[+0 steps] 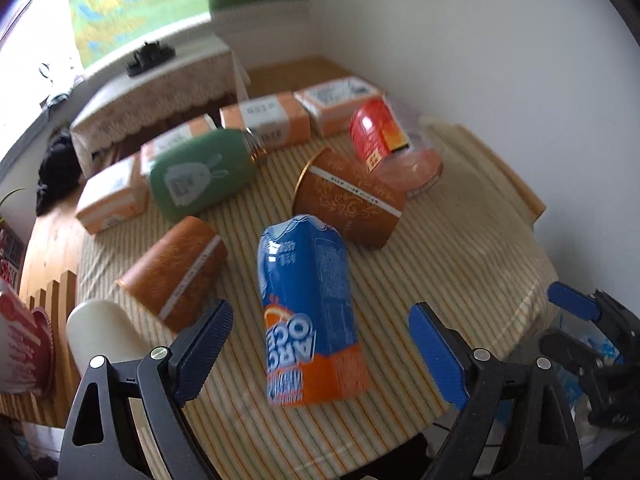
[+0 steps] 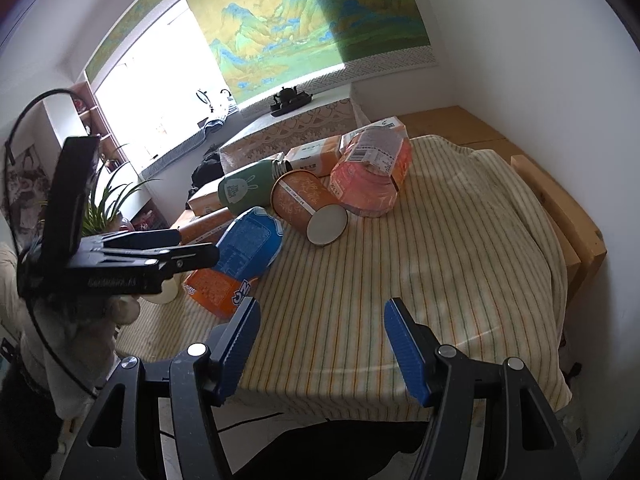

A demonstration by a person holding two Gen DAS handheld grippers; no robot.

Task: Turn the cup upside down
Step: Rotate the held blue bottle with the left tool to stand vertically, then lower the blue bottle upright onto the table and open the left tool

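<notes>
Striped table, cups and packages; both grippers empty.

Left wrist view: left gripper (image 1: 320, 334), jaws spread wide, holding nothing; blue-and-orange cup (image 1: 310, 312) between its fingers, on the striped cloth (image 1: 460, 264), whether touching cannot be told. Brown paper cup (image 1: 348, 198) on its side behind; second brown cup (image 1: 176, 272) on its side at left; green bottle (image 1: 200, 174) lying beyond.
Right wrist view: right gripper (image 2: 320, 346), jaws apart, empty, over bare cloth; blue-and-orange cup at left beside the left gripper.
</notes>
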